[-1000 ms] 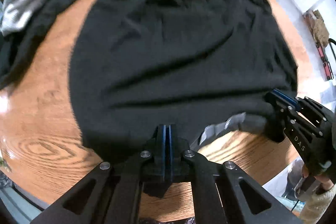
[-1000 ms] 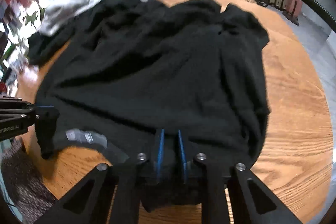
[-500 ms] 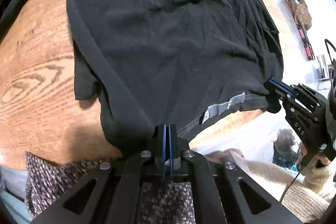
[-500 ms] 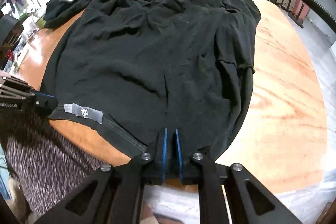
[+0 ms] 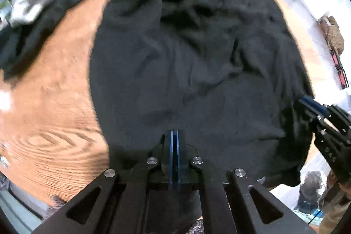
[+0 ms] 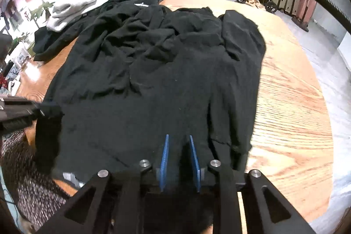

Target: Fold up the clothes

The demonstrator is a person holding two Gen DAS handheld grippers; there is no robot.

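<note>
Left claw [image 5: 174,144] clamped tight on near hem of black shirt [image 5: 193,71], pads together with cloth pinched between; right claw [image 6: 179,157] opening, blue pads apart over the same hem, fabric between them but no longer squeezed, as far as can be told. Shirt spread across wooden desk [image 6: 291,106], near edge at the desk's front rim, far part bunched and wrinkled toward the collar end; one side already turned inward along the right, forming a long flap; grey label [image 6: 71,177] poking out under the hem near the left corner. Beyond the shirt, more dark clothes [image 6: 54,38] and a grey garment [image 6: 70,8] heaped at the far left, apparently waiting their turn.

Judged early in the fold: shirt laid out and roughly flattened, hem brought up to the edge, but no clean crosswise fold yet, wrinkles not smoothed, sleeves not clearly tucked. Left to do, probably: regrip, square the sides, fold bottom to top, set aside, then start on the pile. Blur in the left view; exact lie of the left edge hard to tell.
</note>
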